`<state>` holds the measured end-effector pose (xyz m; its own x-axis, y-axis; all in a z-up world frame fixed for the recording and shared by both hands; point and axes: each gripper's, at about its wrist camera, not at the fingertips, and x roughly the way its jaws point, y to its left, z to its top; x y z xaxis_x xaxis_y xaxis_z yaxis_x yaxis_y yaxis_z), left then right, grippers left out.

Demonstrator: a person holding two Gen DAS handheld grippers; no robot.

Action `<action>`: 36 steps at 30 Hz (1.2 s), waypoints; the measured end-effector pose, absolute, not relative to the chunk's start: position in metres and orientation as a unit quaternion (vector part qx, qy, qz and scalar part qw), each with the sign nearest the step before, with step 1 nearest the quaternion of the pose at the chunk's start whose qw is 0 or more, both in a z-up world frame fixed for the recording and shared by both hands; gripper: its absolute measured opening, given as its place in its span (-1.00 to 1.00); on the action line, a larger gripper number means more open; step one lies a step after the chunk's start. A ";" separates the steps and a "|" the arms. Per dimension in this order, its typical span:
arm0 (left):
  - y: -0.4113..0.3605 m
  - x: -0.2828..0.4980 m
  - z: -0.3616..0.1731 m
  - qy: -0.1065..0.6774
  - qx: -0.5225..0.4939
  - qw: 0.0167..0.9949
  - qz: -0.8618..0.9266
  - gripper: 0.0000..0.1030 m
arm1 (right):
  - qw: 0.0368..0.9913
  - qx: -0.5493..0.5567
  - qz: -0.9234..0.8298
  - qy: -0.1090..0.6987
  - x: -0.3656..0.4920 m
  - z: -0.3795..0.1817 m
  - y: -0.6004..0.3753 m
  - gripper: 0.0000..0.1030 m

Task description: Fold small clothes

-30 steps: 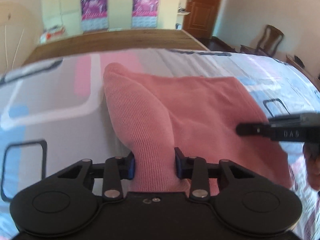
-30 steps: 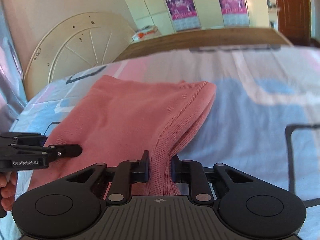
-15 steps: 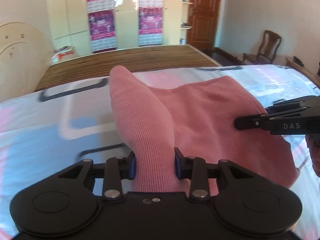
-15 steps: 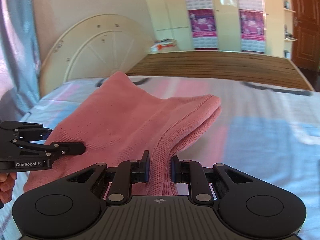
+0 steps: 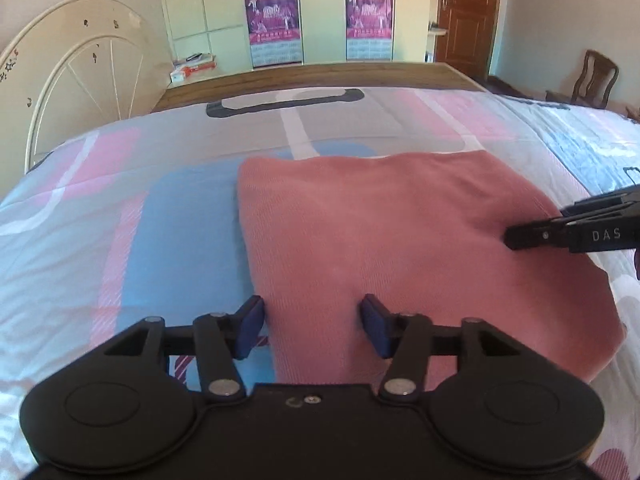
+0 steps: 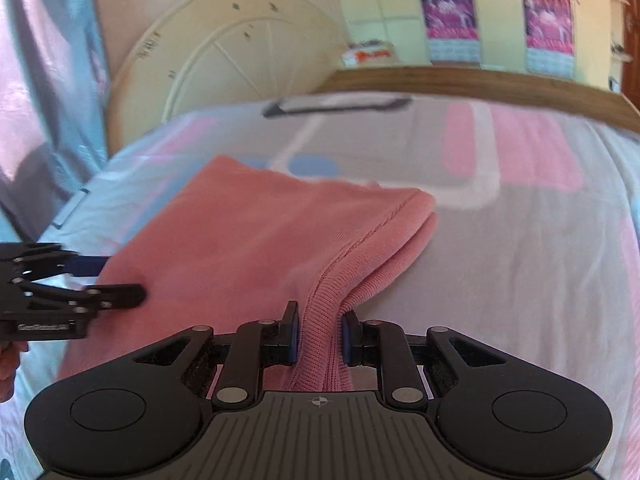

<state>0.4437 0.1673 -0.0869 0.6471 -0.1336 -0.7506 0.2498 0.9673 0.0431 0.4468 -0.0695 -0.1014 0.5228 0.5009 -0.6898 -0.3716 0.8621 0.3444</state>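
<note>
A pink knit garment (image 5: 400, 240) lies folded flat on the patterned bedsheet (image 5: 120, 220). My left gripper (image 5: 312, 330) is open, its blue-padded jaws apart over the garment's near left edge. My right gripper (image 6: 319, 338) is shut on the garment's (image 6: 248, 240) ribbed right edge, which rises bunched between the jaws. The right gripper also shows at the right of the left wrist view (image 5: 568, 232). The left gripper shows at the left of the right wrist view (image 6: 80, 292).
A wooden bed frame (image 5: 320, 76) bounds the far end of the bed. A cream round headboard (image 5: 80, 80) leans at the left wall. A wardrobe with posters (image 5: 320, 12), a brown door (image 5: 468, 16) and a chair (image 5: 596, 80) stand behind.
My left gripper has opened and let go of the garment, which now lies flat. Both grippers lowered toward the bed. The right gripper stays shut on the edge.
</note>
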 end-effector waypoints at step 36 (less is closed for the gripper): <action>0.182 0.340 -0.117 0.424 -0.002 0.902 -0.074 -0.30 | 0.880 -0.120 0.239 0.392 0.334 -0.121 -0.074 -1.00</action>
